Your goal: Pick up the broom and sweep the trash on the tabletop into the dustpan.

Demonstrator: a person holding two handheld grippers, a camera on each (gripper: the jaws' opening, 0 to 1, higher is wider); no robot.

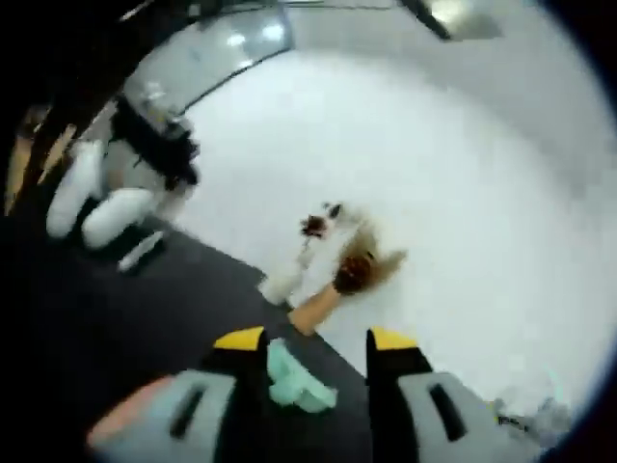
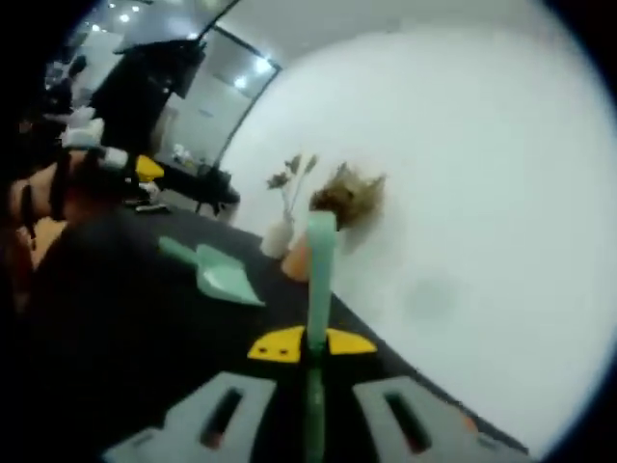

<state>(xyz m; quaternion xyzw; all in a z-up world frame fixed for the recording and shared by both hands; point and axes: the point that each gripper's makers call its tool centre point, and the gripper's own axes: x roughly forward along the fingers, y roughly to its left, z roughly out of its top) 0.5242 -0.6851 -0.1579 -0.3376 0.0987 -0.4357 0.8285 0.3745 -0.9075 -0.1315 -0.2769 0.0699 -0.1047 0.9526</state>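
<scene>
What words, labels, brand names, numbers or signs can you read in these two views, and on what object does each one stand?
None can be read in either view.
Green dustpan: no print shows.
Green broom handle: plain.
Yellow tips of the right gripper: unmarked.
White vase: too blurred to tell.

Broom handle (image 2: 319, 280) and dustpan (image 2: 214, 270) looked like smooth pale-green plastic. Tabletop (image 2: 125, 328) was matt black. Wall (image 2: 463, 174) was plain matt white; blur hid finer texture.
</scene>
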